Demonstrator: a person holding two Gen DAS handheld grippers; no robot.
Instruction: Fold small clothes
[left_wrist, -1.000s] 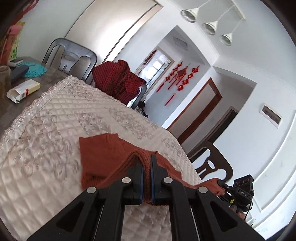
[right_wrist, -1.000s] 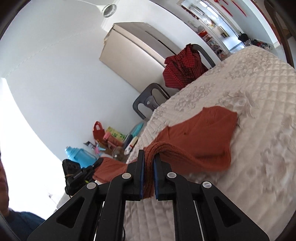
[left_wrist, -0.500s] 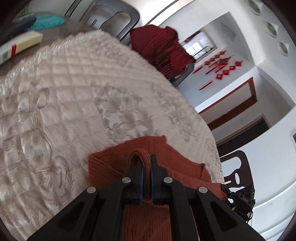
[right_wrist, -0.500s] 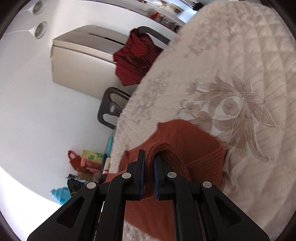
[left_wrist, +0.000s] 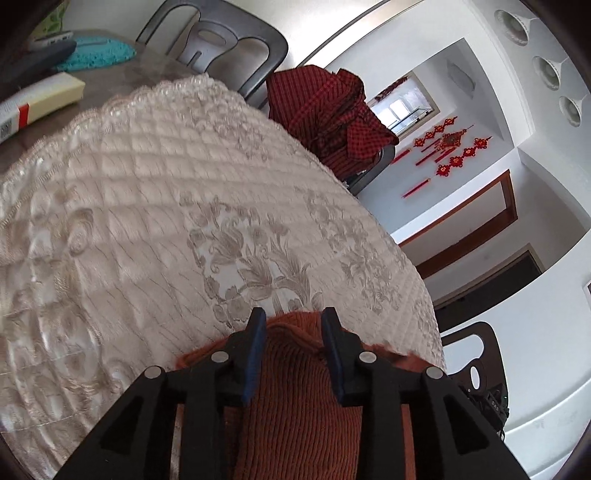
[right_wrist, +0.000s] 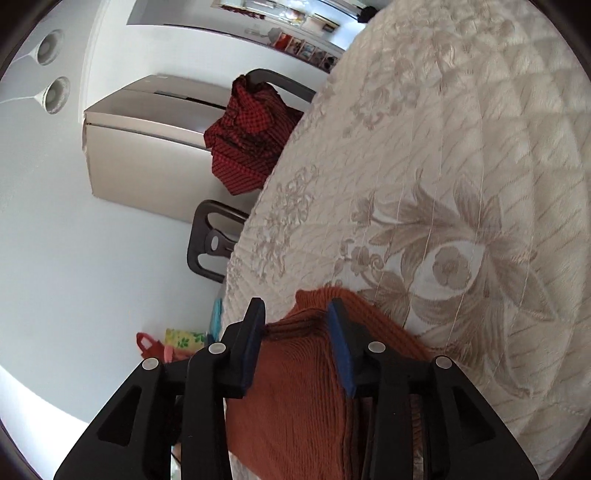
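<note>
Tilting downward over the quilted cream tablecloth (left_wrist: 147, 221), the left gripper (left_wrist: 293, 332) has its jaws opening, the rust-orange knit garment (left_wrist: 295, 406) lying slack between the blue pads, unpinched. One garment lies at 6 o'clock in both wrist views. The right gripper (right_wrist: 295, 325), pitched more shallowly, is likewise opening astride a raised fold of the same knit. One red checked shirt (left_wrist: 325, 114) drapes a chair (left_wrist: 229, 40) at 12 o'clock.
</note>
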